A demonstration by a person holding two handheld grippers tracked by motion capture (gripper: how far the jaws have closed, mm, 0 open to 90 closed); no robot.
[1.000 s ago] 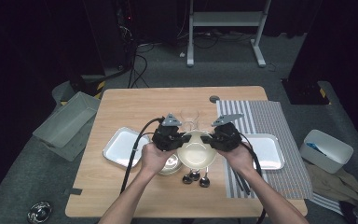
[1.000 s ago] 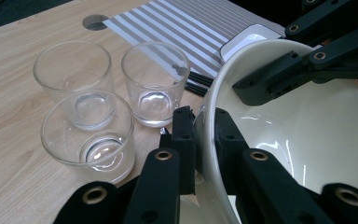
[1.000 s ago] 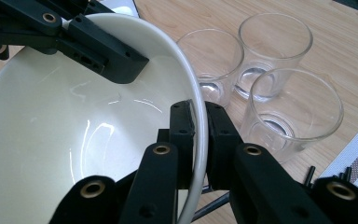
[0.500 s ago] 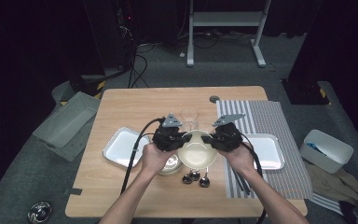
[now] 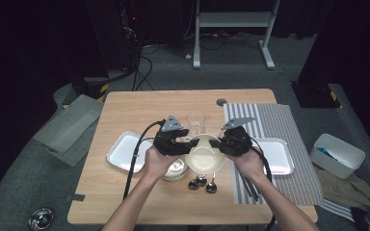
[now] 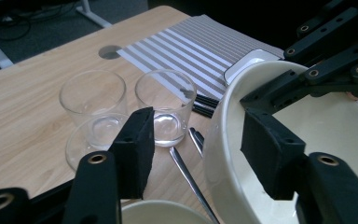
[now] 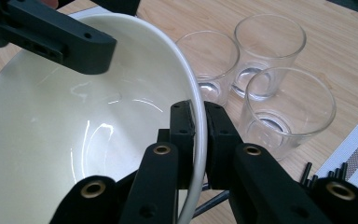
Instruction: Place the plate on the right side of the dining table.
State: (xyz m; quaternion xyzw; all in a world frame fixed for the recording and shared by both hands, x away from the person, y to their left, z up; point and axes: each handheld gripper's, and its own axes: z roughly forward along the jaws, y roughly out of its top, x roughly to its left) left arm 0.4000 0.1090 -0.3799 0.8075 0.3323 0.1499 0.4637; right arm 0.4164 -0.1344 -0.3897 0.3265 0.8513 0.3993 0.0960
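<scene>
High view is showing a bin (image 5: 66, 126) sitting off the table's (image 5: 139, 108) left edge, then a tray (image 5: 123, 153) lying near that edge with bare wood behind it. Next, the left gripper (image 5: 185, 143) is hovering at the left rim of the bowl (image 5: 204, 156); its jaws have just been opening and are standing apart, the rim lying between them with neither pad pressing. A small bowl (image 5: 177, 169) is sitting under that hand, and spoons (image 5: 201, 182) are lying toward the near edge. Glasses (image 5: 196, 118) are standing just behind the bowl. The right gripper (image 5: 217, 143) is clamping the bowl's right rim. A striped mat (image 5: 279, 120) is covering the table's right side, bearing a second tray (image 5: 278, 155).

Left gripper view is showing two glasses (image 6: 165, 105) and the wide gap between the pads (image 6: 135, 149). Right gripper view is showing three glasses (image 7: 286, 109) and the pads (image 7: 182, 135) pinching the rim (image 7: 196, 140). No writing is showing legibly.
</scene>
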